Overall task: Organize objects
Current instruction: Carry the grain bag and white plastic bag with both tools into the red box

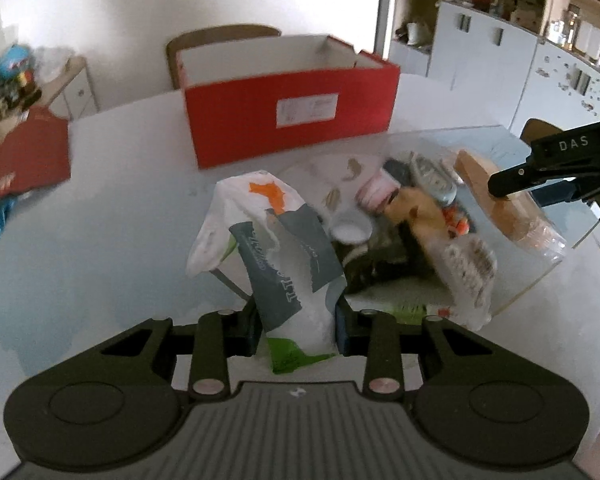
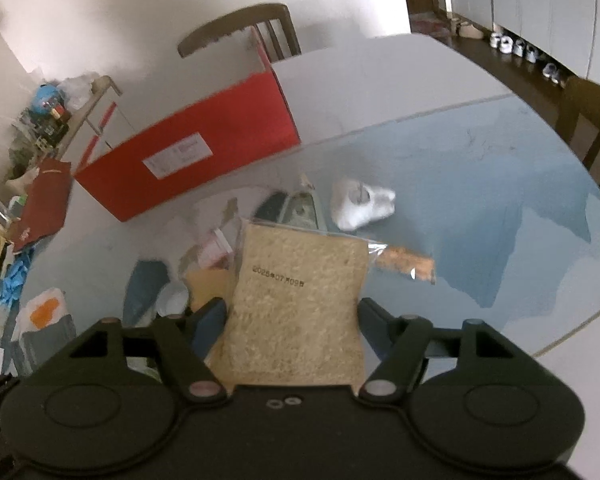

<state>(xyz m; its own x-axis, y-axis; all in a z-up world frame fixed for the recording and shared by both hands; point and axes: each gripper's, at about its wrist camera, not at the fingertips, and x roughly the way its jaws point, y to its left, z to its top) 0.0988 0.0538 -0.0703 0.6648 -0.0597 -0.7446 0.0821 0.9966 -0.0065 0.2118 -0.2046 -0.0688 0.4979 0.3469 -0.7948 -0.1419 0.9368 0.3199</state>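
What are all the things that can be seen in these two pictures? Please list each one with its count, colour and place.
Box: one, red outside, white inside, open top, far side of table.
Table: one, pale grey-blue, under everything.
Snack packet: one, white, grey and green, between the left gripper's fingers.
Bread packet: one, tan slice in clear wrap, between the right gripper's fingers.
Loose pile: several mixed small items, table centre; exact count unclear.
White crumpled item: one, right of the pile.
Chair: one, brown, behind the box.
Red lid: one, left table edge.
Left gripper: black, shut on snack packet.
Right gripper: black, shut on bread packet.
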